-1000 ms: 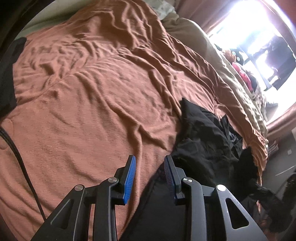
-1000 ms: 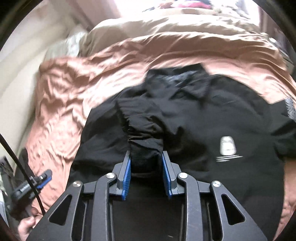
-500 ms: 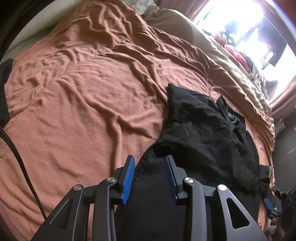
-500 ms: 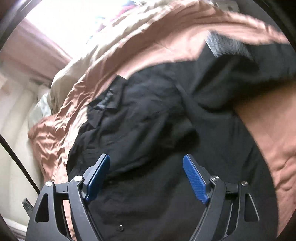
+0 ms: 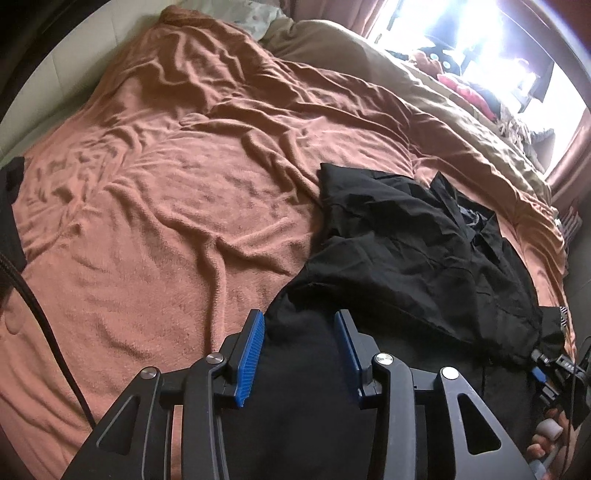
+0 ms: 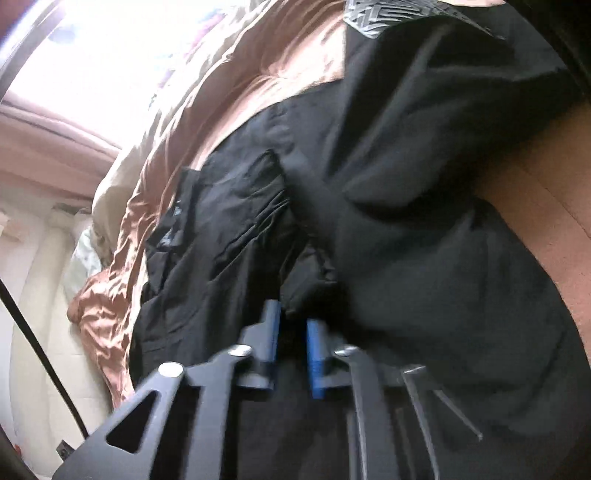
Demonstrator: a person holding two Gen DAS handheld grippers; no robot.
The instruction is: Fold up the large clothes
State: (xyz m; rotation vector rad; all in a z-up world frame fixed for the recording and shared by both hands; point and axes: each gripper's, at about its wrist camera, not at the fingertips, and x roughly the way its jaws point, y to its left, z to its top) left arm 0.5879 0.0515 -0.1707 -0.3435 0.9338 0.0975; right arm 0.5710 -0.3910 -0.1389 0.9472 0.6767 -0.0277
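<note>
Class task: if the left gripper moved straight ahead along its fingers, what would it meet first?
Probably the crumpled black fabric garment, already lying between the left gripper fingers; depth is unclear.

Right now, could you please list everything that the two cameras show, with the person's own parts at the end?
black garment: one, black, spread on the near right part of the bed, partly folded over itself
blanket: one, rust-orange, wrinkled, covers most of the bed under the garment
duvet: one, beige, along the far edge of the bed by the window
pillow: one, pale, at the far corner, mostly hidden
window: one, very bright, beyond the bed
left gripper: one, black with blue pads, jaws apart over the garment's near edge
right gripper: one, black with blue pads, blurred, jaws close together on a bunch of garment cloth
</note>
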